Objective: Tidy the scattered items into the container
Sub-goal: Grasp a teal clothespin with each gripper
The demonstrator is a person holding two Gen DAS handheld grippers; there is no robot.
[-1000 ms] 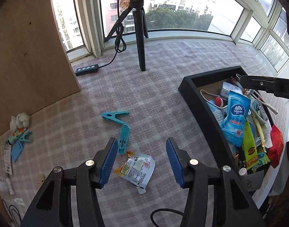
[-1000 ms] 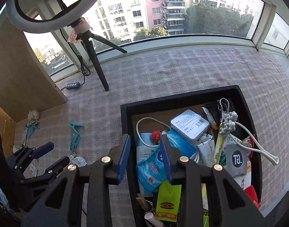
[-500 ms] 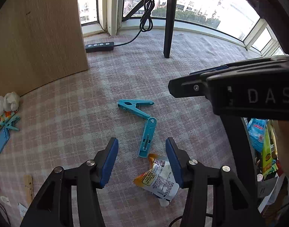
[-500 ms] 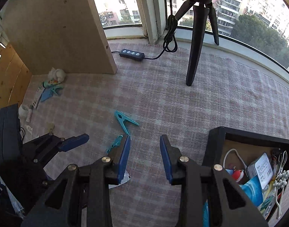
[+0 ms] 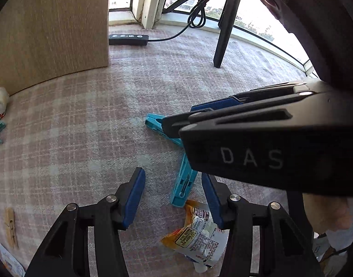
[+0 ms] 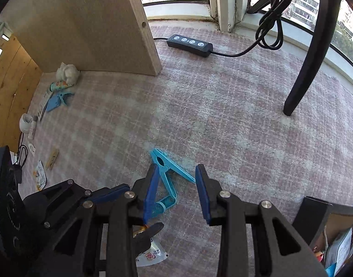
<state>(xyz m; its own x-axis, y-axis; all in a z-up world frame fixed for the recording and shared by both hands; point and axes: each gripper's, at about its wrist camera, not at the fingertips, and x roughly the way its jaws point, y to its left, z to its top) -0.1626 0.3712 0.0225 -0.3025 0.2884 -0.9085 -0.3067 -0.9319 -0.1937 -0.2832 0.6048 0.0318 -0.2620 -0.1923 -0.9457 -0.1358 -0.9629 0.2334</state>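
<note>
Both grippers are hovering low over the pink plaid cloth (image 6: 234, 106). The right gripper (image 6: 176, 191) is holding its blue pads apart and empty, with a turquoise clothespin (image 6: 164, 170) lying on the cloth between them, its toothed tip pointing toward 11 o'clock beyond the left pad. A second turquoise clothespin (image 5: 184, 182) is lying just below it, their ends meeting; in the left wrist view it is sitting between the parted, empty pads of the left gripper (image 5: 173, 192), slightly toward 1 o'clock. A crumpled snack sachet (image 5: 197, 235) is lying at 6 o'clock from that clip, touching its lower end. The black container (image 6: 315, 210) is showing only a corner at 4 o'clock in the right wrist view, well apart from the clips. A wooden clothespin (image 5: 10, 227) is lying at 8 o'clock in the left wrist view.
</note>
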